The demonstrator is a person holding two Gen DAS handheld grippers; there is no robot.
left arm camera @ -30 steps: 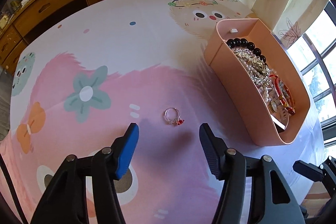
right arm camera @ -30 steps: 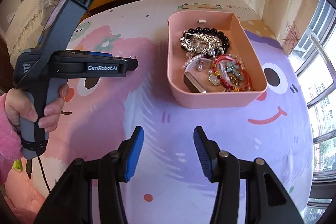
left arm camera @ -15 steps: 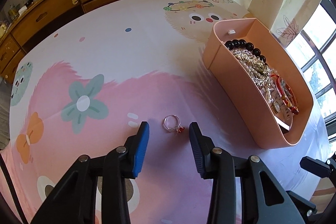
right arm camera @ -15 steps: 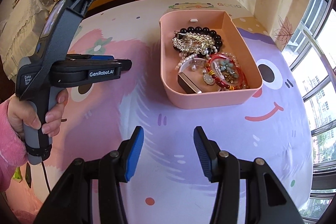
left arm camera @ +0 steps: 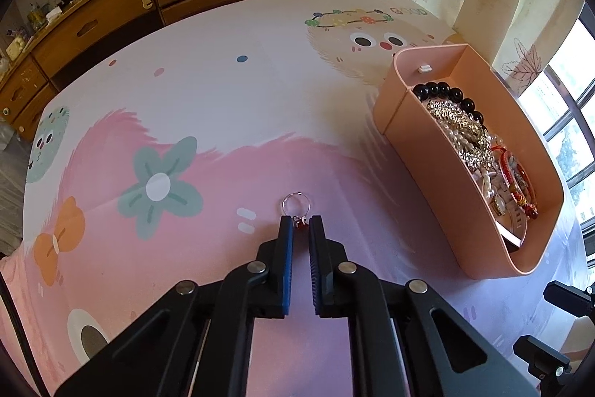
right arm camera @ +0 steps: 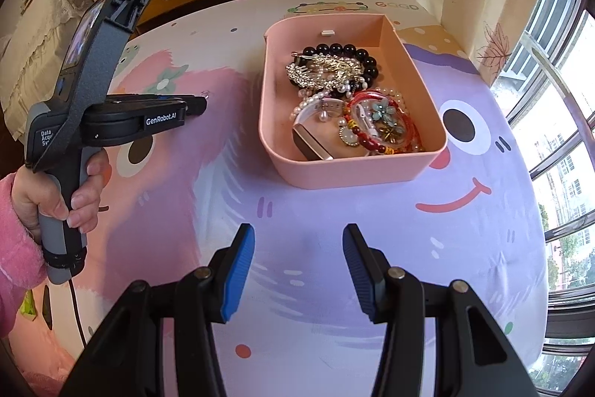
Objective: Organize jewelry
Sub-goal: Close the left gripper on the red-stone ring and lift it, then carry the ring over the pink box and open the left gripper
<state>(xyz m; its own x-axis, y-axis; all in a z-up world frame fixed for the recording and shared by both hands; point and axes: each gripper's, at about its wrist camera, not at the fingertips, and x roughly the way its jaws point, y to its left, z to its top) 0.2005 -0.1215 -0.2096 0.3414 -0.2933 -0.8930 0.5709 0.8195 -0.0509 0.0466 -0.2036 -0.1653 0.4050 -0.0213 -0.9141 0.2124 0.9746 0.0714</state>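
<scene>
1. The ring (left arm camera: 296,207) is tiny, light, hard and slippery. Its red charm is the best place to pinch.
2. It lies on the pink mat (left arm camera: 208,106), left of the pink box (left arm camera: 438,181) of jewelry.
3. The left gripper (left arm camera: 301,224) was wide apart before; its jaws have just closed, pinching the charm.
4. The right gripper (right arm camera: 298,246) stays open, holding nothing.

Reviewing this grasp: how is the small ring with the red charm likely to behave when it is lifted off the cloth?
The ring looks thin and light, so it should lift easily. The left gripper pinches only its red charm, so the hoop may swing or dangle. Being so small, it could slip from the pads.
</scene>
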